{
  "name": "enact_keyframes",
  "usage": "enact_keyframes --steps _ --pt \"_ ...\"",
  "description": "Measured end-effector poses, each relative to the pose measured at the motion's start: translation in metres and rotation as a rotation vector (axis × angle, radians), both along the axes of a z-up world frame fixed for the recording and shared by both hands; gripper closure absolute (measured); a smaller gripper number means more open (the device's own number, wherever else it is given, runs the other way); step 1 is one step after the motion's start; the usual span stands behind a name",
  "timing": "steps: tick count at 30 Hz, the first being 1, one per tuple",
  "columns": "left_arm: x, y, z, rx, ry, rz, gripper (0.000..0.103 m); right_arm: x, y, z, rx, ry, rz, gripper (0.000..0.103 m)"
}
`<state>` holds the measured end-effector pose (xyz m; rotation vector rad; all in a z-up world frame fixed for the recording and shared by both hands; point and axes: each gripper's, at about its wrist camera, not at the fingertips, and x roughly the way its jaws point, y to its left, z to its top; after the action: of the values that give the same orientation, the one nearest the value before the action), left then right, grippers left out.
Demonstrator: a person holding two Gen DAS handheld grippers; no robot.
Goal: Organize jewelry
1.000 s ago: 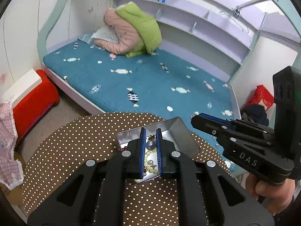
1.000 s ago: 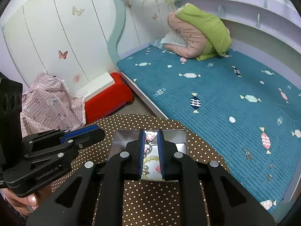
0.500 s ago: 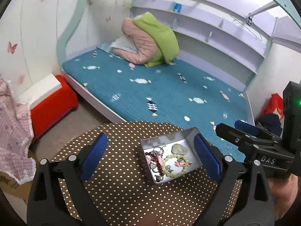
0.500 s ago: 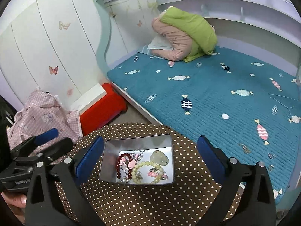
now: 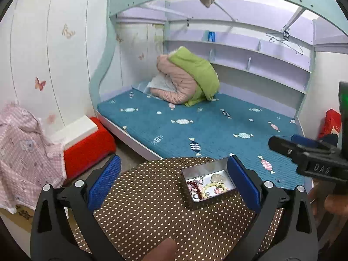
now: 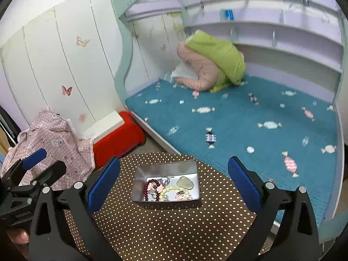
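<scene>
A shiny metal tin (image 5: 202, 169) (image 6: 139, 180) stands on a round brown polka-dot table (image 5: 152, 206) (image 6: 174, 224). In it lies jewelry: a dark red bead bracelet (image 6: 146, 187), a cream bead bracelet (image 6: 170, 189), a pale green stone (image 6: 184, 182), a silver chain and pink charms (image 5: 218, 189). My left gripper (image 5: 174, 182) is wide open and empty, raised back from the tin. My right gripper (image 6: 174, 182) is wide open and empty too, above the table's near side. Each gripper also shows at the other view's edge.
A bed with a teal candy-print mattress (image 5: 217, 126) lies behind the table, with a pink and green quilt (image 5: 187, 80) on it. A red box with a white lid (image 5: 87, 139) and pink checked cloth (image 5: 24, 152) are at the left.
Both grippers were shut over the tin a second ago. They have opened wide and pulled up and back, so the tin and its jewelry now show whole.
</scene>
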<state>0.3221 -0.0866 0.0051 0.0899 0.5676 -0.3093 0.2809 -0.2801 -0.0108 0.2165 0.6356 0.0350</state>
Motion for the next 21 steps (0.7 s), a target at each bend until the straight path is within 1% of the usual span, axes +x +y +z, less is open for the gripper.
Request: enact_keyframes --steps 4,8,12,16,21 --pt "-0.029 0.008 0.006 0.008 -0.036 0.017 0.005 -0.032 0.011 0.012 -0.042 -0.04 -0.012 0.008" --pt "-0.059 0.024 0.011 -0.033 -0.055 0.042 0.005 -0.063 0.023 0.017 -0.089 -0.067 -0.028 0.008" --pt "-0.087 0.039 0.013 -0.055 -0.069 0.075 0.005 -0.091 0.037 0.02 -0.138 -0.091 -0.041 0.008" --pt "-0.108 0.049 0.013 -0.082 -0.06 0.094 0.005 -0.115 0.047 0.019 -0.141 -0.111 -0.045 0.008" --pt "-0.129 0.057 0.011 -0.089 -0.066 0.125 0.005 -0.134 0.058 0.017 -0.171 -0.117 -0.051 0.008"
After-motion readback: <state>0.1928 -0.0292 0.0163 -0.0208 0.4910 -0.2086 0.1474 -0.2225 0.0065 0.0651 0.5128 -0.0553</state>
